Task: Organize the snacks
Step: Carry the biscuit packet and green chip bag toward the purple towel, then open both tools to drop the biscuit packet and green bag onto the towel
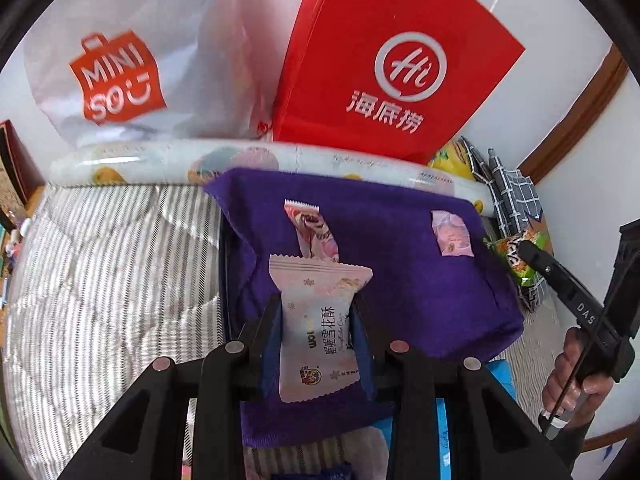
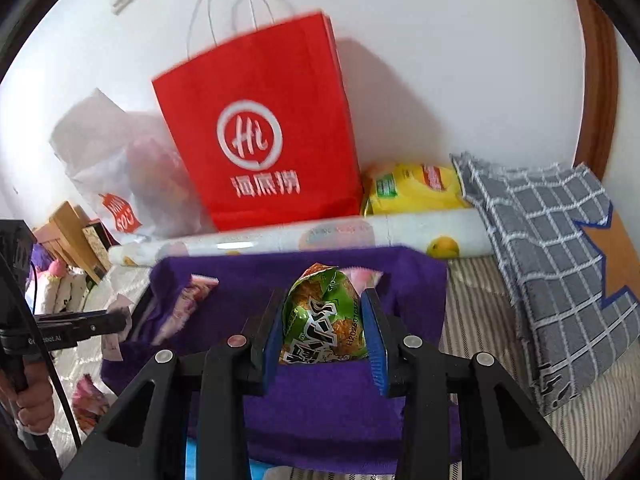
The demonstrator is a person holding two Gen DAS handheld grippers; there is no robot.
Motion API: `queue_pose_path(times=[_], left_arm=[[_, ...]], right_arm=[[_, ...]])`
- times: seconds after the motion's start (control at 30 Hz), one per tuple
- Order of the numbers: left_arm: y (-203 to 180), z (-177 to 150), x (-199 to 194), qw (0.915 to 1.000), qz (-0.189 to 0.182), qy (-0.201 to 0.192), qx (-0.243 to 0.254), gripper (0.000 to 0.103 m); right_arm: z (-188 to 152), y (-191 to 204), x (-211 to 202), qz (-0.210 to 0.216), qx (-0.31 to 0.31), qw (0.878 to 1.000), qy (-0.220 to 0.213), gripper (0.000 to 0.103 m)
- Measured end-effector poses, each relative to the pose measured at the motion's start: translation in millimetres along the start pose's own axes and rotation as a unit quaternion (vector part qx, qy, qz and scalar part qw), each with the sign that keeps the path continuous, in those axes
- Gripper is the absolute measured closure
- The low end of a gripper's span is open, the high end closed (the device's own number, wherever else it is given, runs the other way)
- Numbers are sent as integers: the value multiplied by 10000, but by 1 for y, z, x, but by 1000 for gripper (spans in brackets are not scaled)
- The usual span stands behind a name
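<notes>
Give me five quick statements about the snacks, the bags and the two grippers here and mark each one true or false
1. The left gripper is shut on a pale pink snack packet. True.
2. The right gripper holds a yellow packet. False: it is shut on a green snack packet.
3. The red paper bag stands upright against the wall. True.
4. The purple cloth has no snacks on it. False: a long pink packet and a small pink packet lie on it.
5. The grey checked cloth lies left of the red paper bag. False: it lies to its right.
</notes>
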State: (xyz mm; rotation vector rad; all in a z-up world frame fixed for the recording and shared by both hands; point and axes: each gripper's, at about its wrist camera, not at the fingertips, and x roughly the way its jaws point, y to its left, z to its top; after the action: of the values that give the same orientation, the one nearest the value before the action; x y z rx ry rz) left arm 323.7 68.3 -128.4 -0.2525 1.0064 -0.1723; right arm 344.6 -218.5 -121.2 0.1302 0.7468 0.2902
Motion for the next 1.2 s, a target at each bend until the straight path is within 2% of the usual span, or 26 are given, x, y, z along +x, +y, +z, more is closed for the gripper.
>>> queue_pose_path(times=[0.33, 0.7, 0.8, 0.83, 0.97, 1.03, 1.2], left_arm=[[5, -6, 28, 9994, -49, 333, -42, 72], [7, -7, 33, 9991, -109, 397, -104, 72], [9, -7, 35, 9988, -81, 456, -149, 71], [10, -6, 35, 9987, -91, 471, -150, 71], [8, -4, 30, 9985, -208, 500, -94, 55], [6, -4, 25, 9988, -197, 451, -57, 52], [-4, -4, 5, 9995, -16, 303, 113, 44]], right_arm=[[-12, -7, 24, -91, -74, 9992, 383, 65], [-13, -5, 26, -69, -124, 9990, 432, 64], [-12, -4, 22, -73, -180, 9991, 366, 55], [-12, -3, 19, -76, -196, 9993, 306, 47], [-8, 1, 2, -190, -226, 9996, 2, 23], [-4, 3, -6, -344, -205, 9991, -104, 19], [0, 12, -30, -774, -216, 9967, -105, 17]])
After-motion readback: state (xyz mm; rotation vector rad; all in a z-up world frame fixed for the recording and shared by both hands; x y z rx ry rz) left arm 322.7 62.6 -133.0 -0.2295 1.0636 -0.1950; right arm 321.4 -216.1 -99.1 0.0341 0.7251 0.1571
